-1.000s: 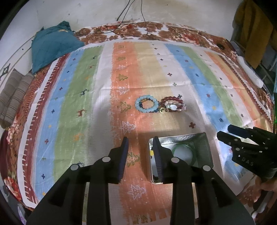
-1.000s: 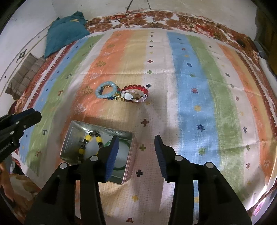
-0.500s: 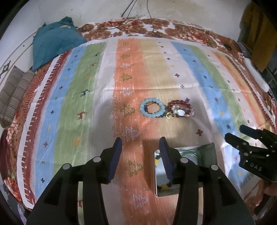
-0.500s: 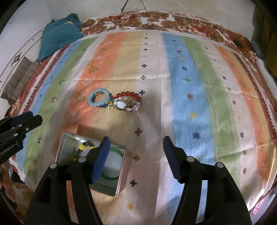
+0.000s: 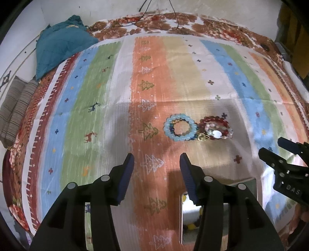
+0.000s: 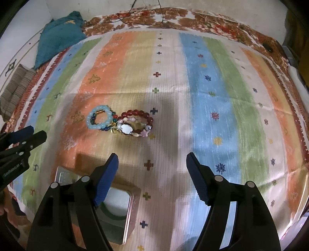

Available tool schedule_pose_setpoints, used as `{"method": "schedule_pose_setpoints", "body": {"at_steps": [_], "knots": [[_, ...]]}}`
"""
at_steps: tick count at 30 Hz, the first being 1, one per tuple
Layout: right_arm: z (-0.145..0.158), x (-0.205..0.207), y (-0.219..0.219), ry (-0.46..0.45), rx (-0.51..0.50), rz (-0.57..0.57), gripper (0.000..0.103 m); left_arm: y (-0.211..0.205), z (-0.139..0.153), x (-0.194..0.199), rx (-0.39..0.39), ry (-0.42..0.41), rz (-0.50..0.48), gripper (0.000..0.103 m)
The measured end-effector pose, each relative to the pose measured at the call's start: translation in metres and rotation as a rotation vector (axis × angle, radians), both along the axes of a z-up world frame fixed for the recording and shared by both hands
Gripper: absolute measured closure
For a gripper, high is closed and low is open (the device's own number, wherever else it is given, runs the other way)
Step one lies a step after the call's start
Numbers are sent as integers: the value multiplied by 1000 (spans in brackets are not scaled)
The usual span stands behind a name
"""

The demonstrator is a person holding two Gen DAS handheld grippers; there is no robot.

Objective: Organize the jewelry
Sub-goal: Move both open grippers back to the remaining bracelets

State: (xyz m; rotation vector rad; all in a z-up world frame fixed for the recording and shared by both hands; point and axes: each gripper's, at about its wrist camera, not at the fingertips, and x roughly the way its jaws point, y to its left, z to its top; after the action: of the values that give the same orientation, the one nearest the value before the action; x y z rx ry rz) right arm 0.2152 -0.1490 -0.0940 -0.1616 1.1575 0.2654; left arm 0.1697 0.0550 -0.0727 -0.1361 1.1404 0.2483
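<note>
A light blue bead bracelet [image 5: 180, 127] [image 6: 99, 119] lies on the striped cloth, touching a red bead bracelet [image 5: 217, 129] [image 6: 137, 123] with pale charms to its right. A metal tin [image 5: 249, 193] [image 6: 131, 208] sits nearer me; a green bangle [image 6: 110, 214] and yellow beads [image 5: 190, 226] show inside it. My left gripper [image 5: 156, 168] is open and empty above the cloth, short of the bracelets. My right gripper [image 6: 152, 166] is open wide and empty, its left finger over the tin. Each gripper shows at the edge of the other's view.
A teal cloth bundle [image 5: 61, 44] and striped cushions [image 5: 15, 108] lie at the far left. Cables [image 5: 154, 15] run over the floral blanket at the back. A dark object [image 6: 268, 47] sits at the far right corner.
Both grippers have drawn back from the tin and risen, and both have opened wider. The tin now sits lower in both views. The bracelets have not moved.
</note>
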Motion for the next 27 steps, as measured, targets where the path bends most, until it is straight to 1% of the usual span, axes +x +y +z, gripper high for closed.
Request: {"method": "schedule_pose_setpoints", "body": {"at_steps": [4,12,16,20,27], "knots": [[-3,6,2,5,-5,2,30,3,-10,9,8,29,6,53],[-10,18,8,21,-13,3,30,3,-8,25,-3,11,-3,53],[-16,25,9,46,-17,1,29,5,-15,33,2,22,-1,53],[-18,29,12,47,-14,6,29,8,-18,40,-7,25,-3,53],[-26,41,16,59,-27,6,29,7,-28,53,-1,46,-20,53]]}}
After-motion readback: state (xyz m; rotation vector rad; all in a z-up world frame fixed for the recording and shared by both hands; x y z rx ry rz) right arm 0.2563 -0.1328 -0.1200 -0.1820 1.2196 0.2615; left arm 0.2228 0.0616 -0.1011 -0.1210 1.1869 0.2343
